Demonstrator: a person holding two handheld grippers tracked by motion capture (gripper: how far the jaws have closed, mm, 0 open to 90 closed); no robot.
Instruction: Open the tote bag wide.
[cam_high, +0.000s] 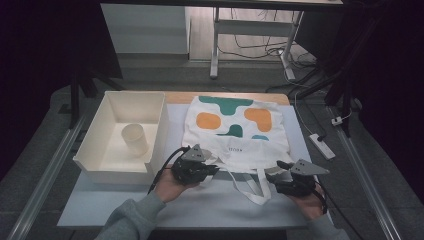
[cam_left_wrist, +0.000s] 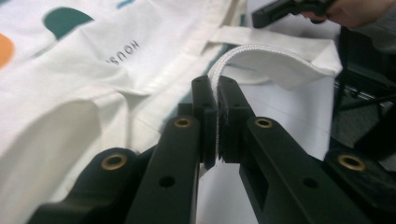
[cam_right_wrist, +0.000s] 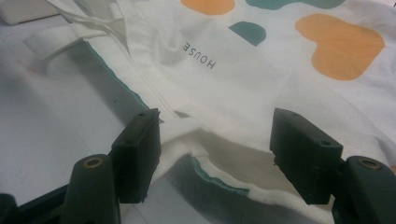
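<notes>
- In the high view, dim, cool light is falling on the middle of the frame, while the left and right edges are sinking into near black.
- The white cloth tote bag with orange and green patches (cam_high: 234, 127) is showing as the brightest area, without glare.
- The cream plastic bin (cam_high: 102, 150) is casting a soft shadow inside its near wall.
- In the left gripper view, the black jaws at the bottom are blurring slightly; the woven white strap (cam_left_wrist: 261, 51) is staying sharp.
- In the right gripper view, the upper corners are softening, and the pale table surface (cam_right_wrist: 42, 121) is looking bluish.

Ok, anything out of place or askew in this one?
Only small things: the cup lies tipped on its side in the bin, and the tote bag is rumpled at its mouth, one strap pinched in the left tool.
</notes>
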